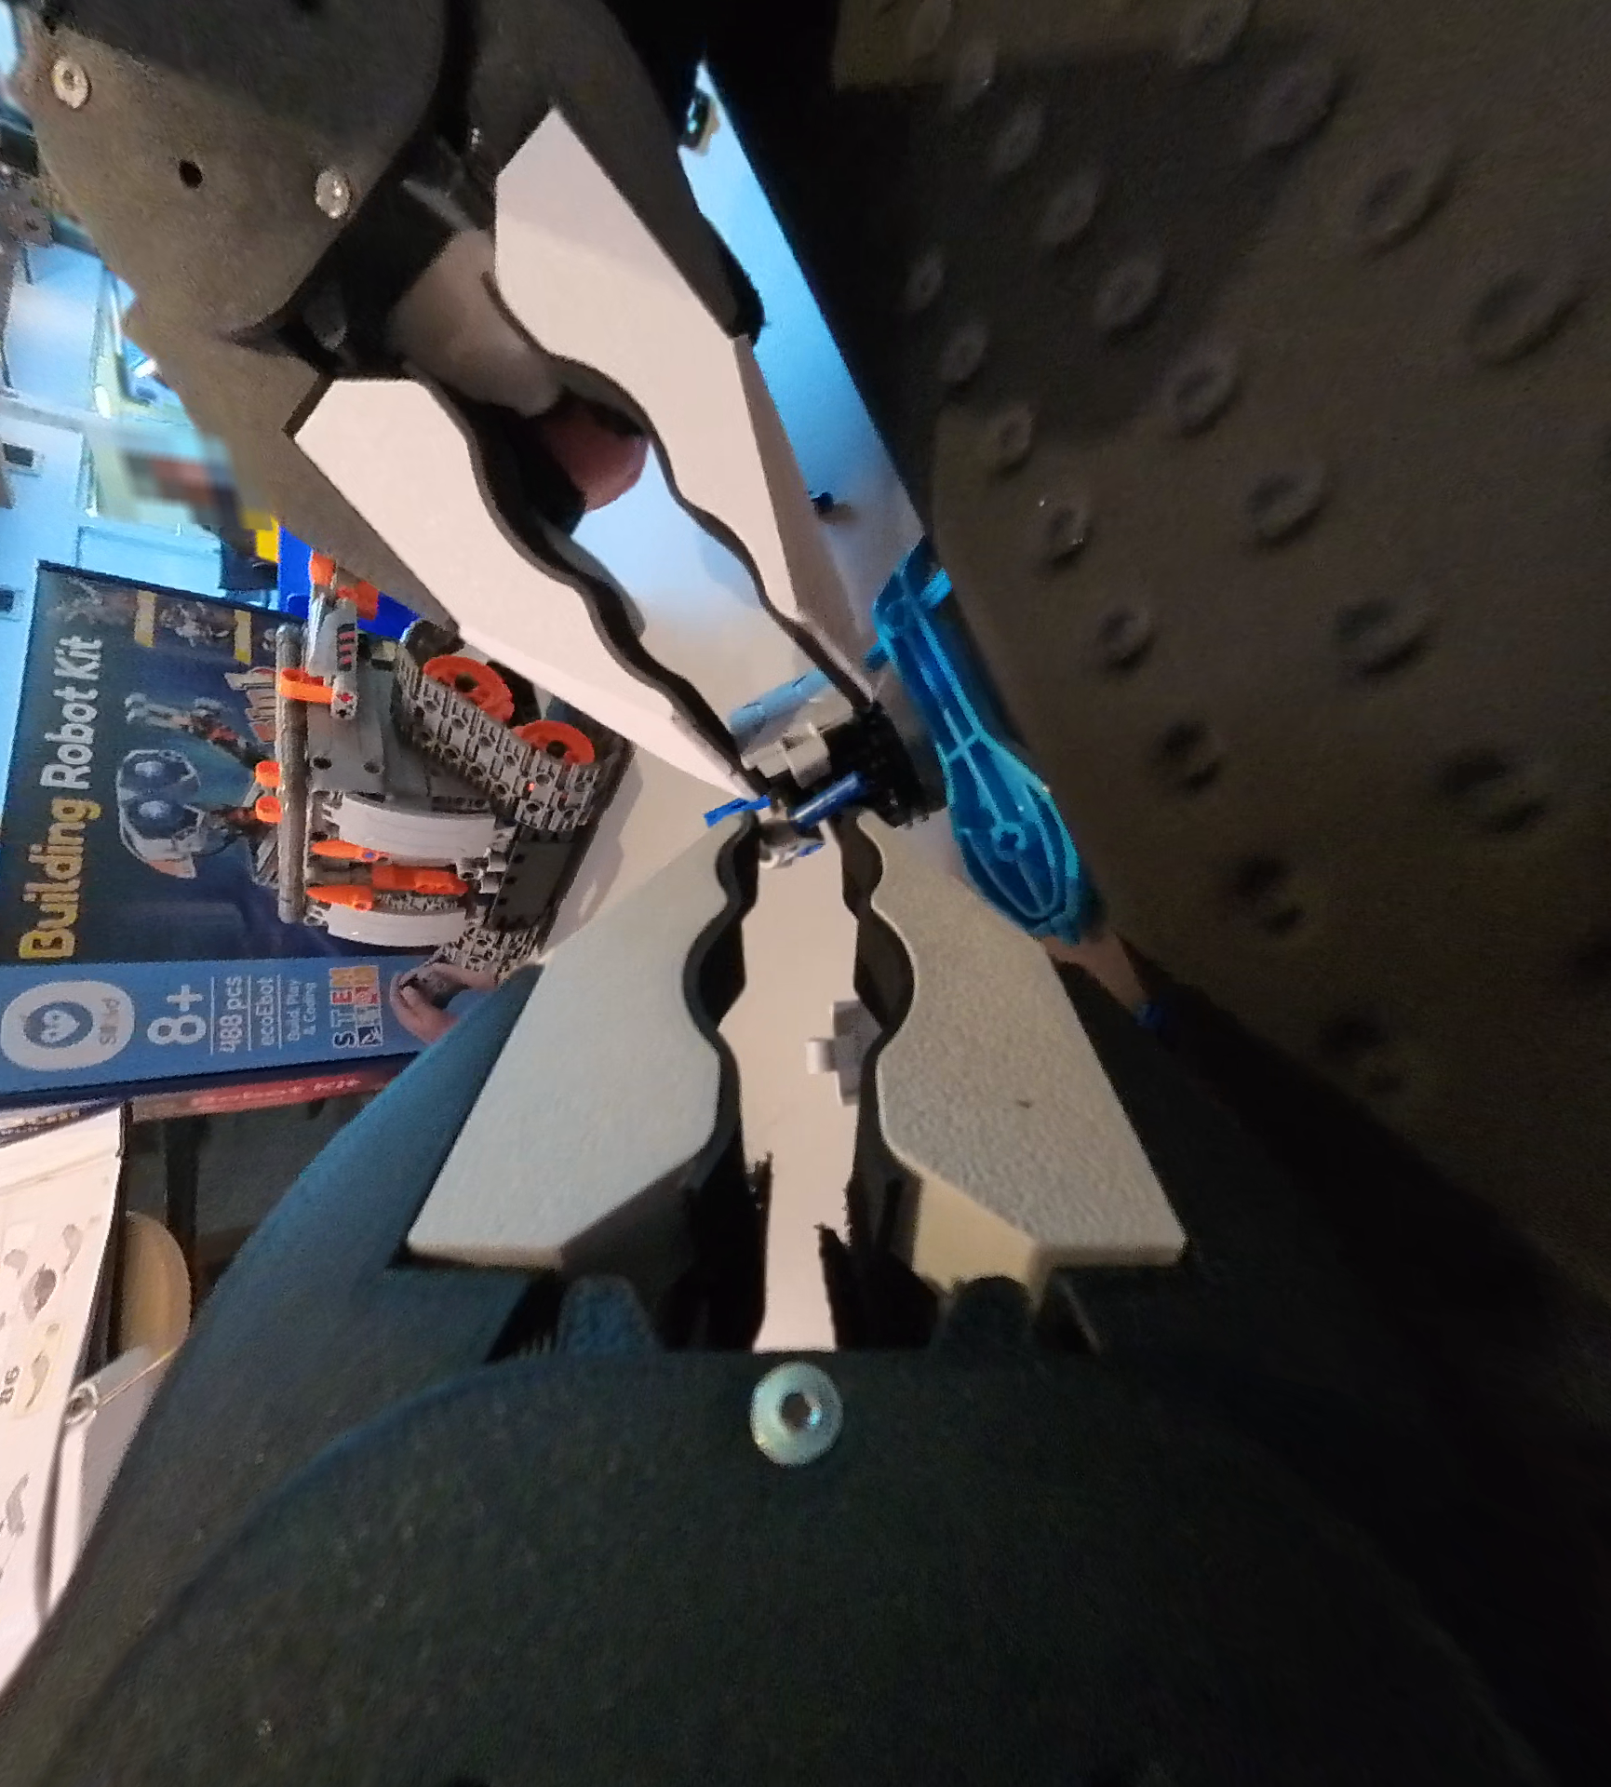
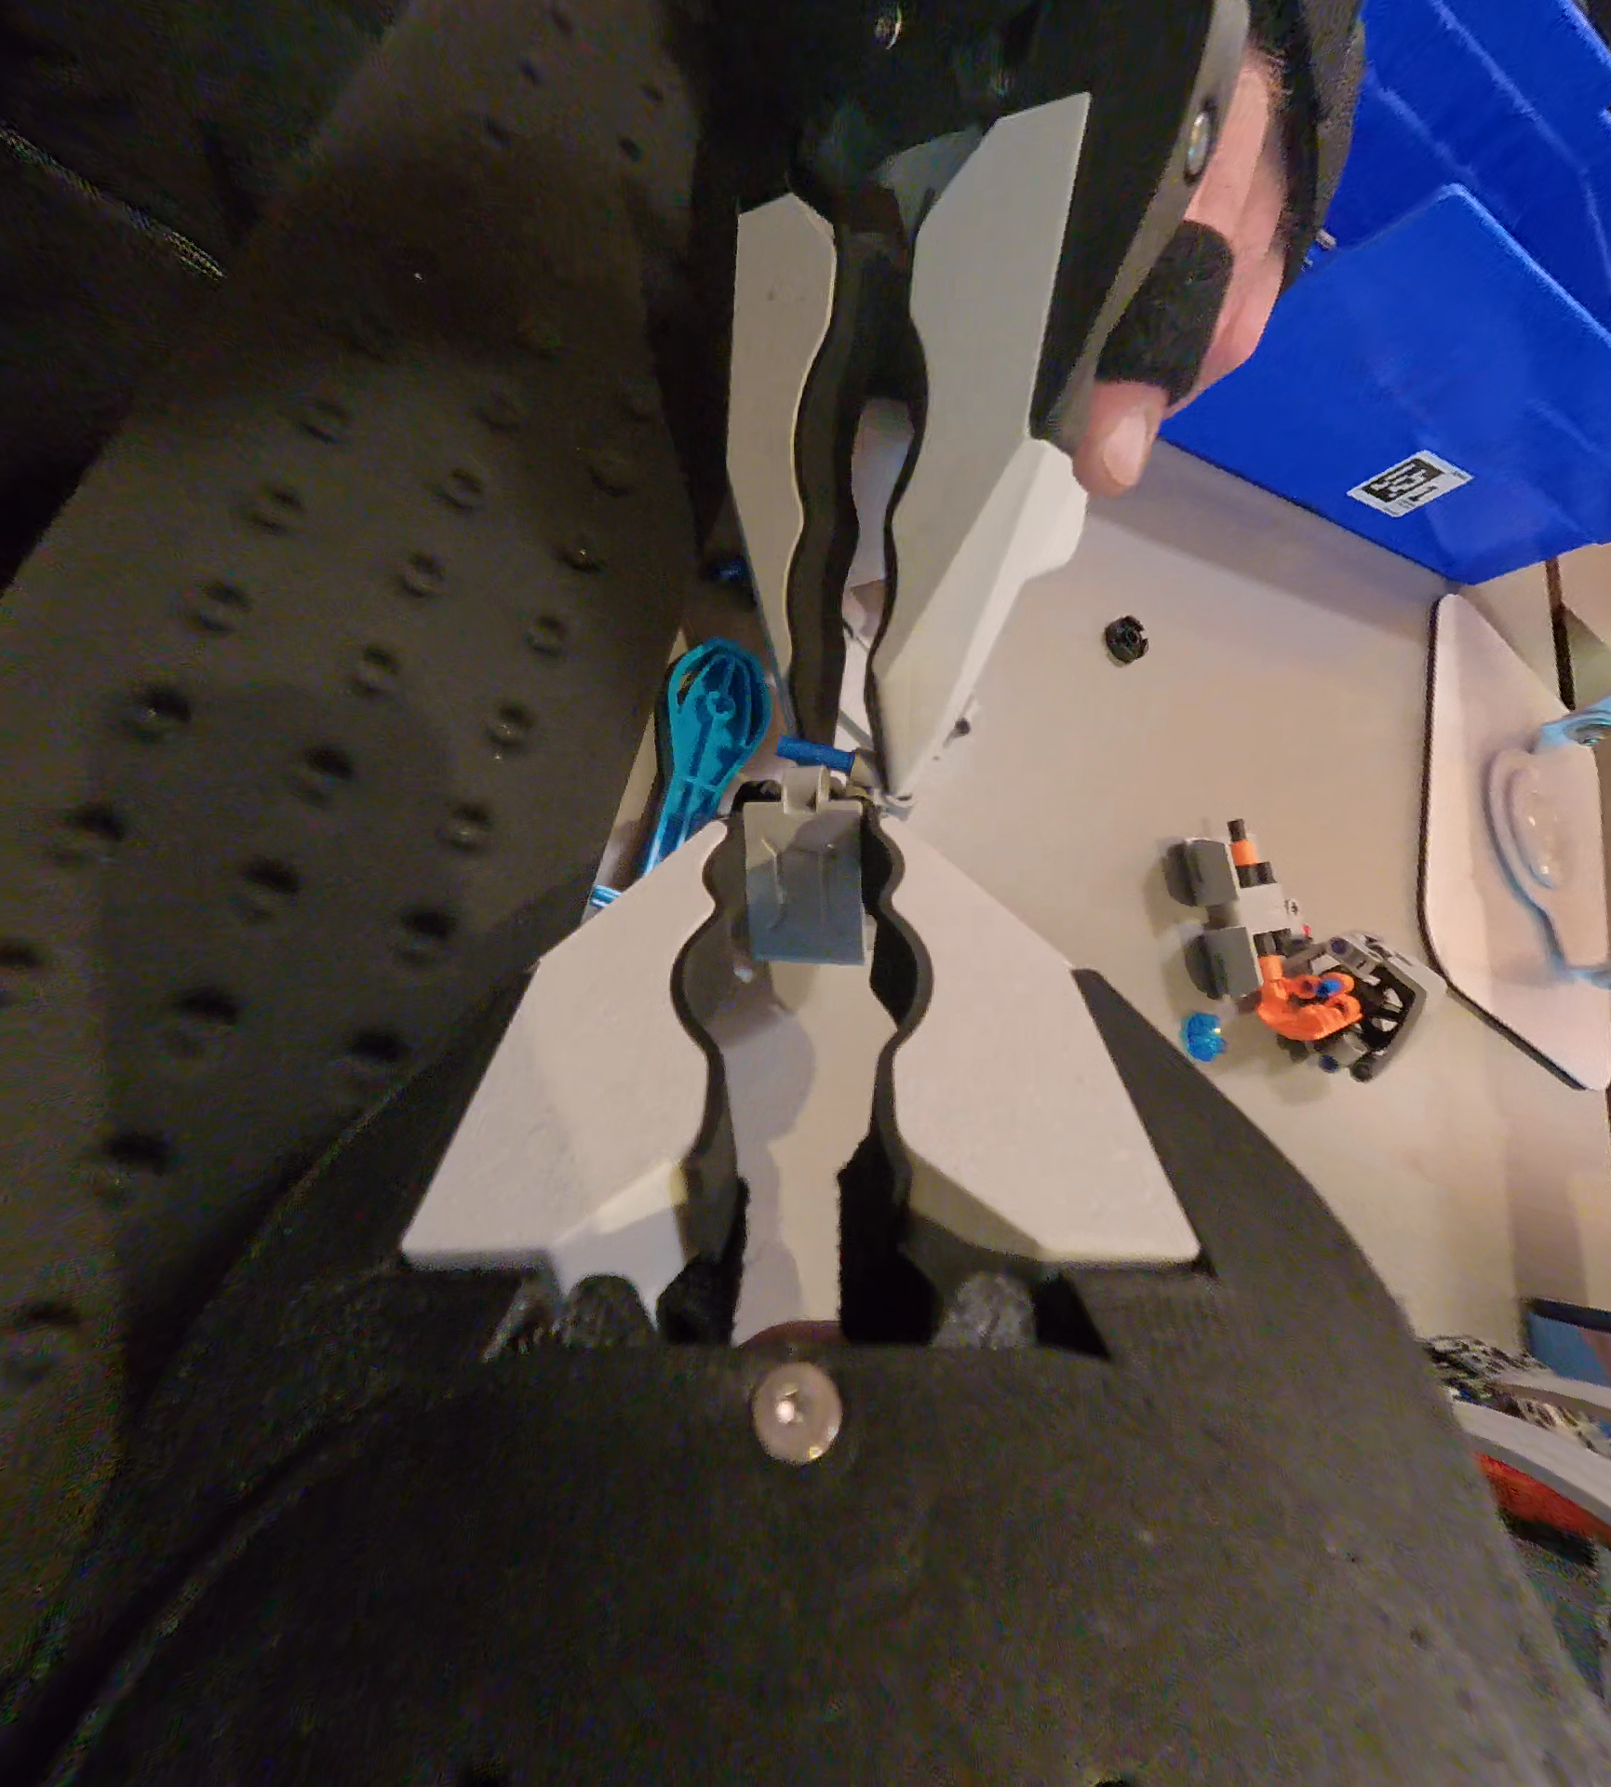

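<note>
The left gripper (image 1: 787, 836) and the right gripper (image 2: 806, 851) meet tip to tip, each reaching toward the other from the opposite side. The left gripper's two fingers (image 1: 588, 1054) stand only a narrow gap apart, pinched at the tips. The right gripper's fingers (image 2: 588, 1064) are likewise drawn close, clamped at the tips. A person's thumb (image 2: 1115, 440) presses against the left gripper's body.
</note>
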Available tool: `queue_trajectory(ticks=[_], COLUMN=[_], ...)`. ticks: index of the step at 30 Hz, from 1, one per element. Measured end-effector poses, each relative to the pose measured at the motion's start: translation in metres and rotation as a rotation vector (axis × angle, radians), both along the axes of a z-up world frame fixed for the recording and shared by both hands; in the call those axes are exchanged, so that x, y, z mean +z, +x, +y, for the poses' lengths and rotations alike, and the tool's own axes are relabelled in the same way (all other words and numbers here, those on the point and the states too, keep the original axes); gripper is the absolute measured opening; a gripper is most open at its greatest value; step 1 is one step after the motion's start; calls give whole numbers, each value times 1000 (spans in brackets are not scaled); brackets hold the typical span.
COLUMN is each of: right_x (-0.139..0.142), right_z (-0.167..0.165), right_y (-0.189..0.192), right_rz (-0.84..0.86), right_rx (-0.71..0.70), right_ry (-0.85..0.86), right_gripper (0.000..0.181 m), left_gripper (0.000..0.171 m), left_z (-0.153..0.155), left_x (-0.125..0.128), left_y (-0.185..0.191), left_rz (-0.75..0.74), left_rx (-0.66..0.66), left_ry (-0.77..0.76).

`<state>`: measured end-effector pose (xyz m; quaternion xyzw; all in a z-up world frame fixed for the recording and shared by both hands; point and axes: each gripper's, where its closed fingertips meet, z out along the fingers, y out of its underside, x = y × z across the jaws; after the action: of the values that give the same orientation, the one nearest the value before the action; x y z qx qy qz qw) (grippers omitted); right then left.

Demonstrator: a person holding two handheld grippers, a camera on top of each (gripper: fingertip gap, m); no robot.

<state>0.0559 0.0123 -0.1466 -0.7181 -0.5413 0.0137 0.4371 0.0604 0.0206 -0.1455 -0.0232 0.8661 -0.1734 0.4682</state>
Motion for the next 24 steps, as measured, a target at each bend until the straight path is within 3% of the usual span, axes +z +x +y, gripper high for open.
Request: queue_trajectory(ticks=[24], right_x=[-6], right_z=[-3], right_y=[-1], right_rz=[-48], right_rx=[-6], right_ry=[-32], right_gripper=[20], left_gripper=[8], left_z=[5], left_x=[-1], left_y=[11], left_rz=[48], left_rx=[137], left_ry=[-100])
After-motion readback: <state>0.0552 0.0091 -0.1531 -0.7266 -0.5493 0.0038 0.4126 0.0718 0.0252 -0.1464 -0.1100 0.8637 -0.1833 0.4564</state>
